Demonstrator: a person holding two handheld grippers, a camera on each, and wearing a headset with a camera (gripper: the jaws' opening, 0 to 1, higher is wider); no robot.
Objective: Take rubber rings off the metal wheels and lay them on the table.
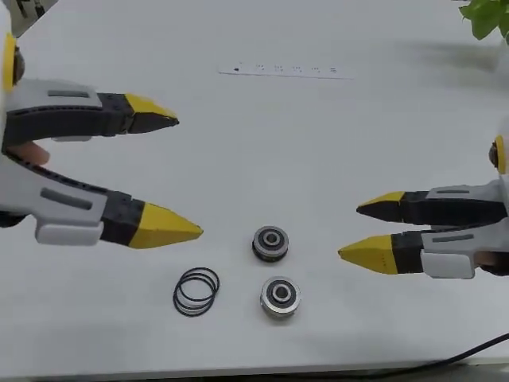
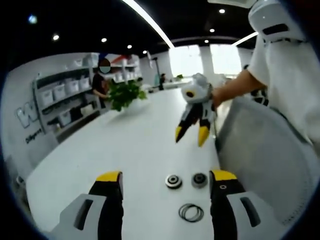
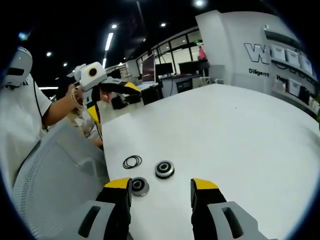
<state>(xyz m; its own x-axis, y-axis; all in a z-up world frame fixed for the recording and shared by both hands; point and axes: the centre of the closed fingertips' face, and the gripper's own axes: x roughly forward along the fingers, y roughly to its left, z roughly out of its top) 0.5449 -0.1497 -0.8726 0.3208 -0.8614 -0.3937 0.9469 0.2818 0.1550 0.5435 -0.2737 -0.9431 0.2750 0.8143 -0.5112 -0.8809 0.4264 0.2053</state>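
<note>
Rings of black rubber lie loose in a small pile on the white tabletop, so part of the work seems done. Just right of this pile stands the nearer metal wheel, which looks bare. The farther metal wheel, right of the pile and behind it, shows a dark band, probably a ring to remove. The left hand-held gripper hovers behind the pile, jaws spread wide and empty. The right hand-held gripper, well right of the pile, is also spread, less widely, perhaps to steady a wheel.
</note>
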